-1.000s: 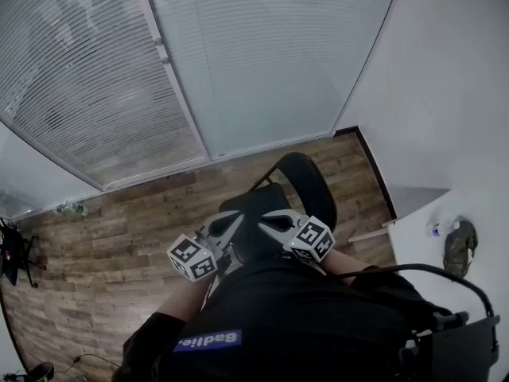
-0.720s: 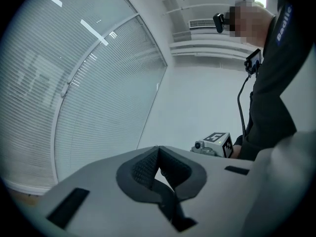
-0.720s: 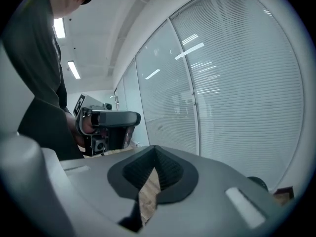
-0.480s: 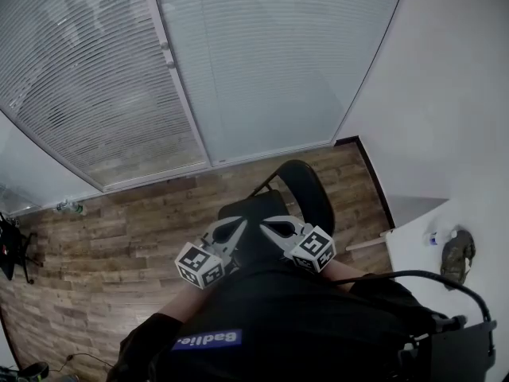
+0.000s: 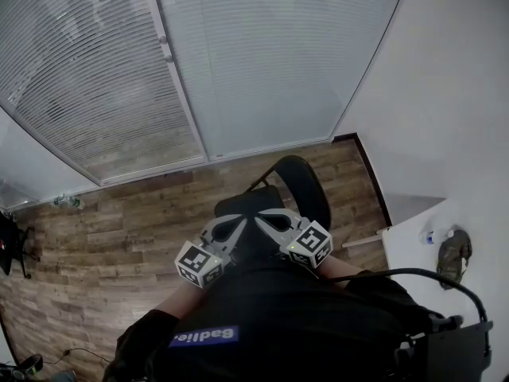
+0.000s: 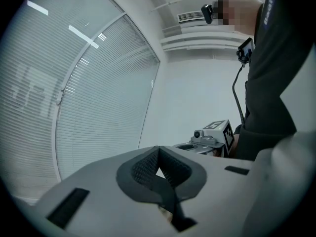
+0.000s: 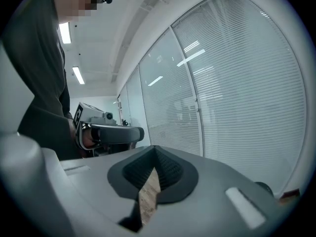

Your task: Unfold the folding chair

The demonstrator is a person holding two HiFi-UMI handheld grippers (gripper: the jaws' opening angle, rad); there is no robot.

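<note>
A black folding chair [image 5: 306,183] stands on the wooden floor in front of me. Its dark seat [image 5: 242,205] shows just beyond the grippers, with the curved back frame farther off. My left gripper [image 5: 237,224] and right gripper [image 5: 261,216] are held side by side above the seat's near edge, tips turned toward each other. In the left gripper view the left gripper [image 6: 158,150] is shut with nothing between its pads. The right gripper [image 7: 155,151] is shut the same way in its own view. That view also shows a black chair bar [image 7: 116,132] beside the left gripper's marker cube [image 7: 91,113].
Glass walls with closed blinds [image 5: 262,62] run behind the chair, and a white wall [image 5: 445,94] is at the right. A white table [image 5: 477,237] at the right carries a small bottle [image 5: 433,235]. Another bottle [image 5: 67,202] and a black stand [image 5: 12,249] are at the left.
The head view has shifted slightly. Both grippers stay side by side over the chair's seat, in nearly the same place as before.
</note>
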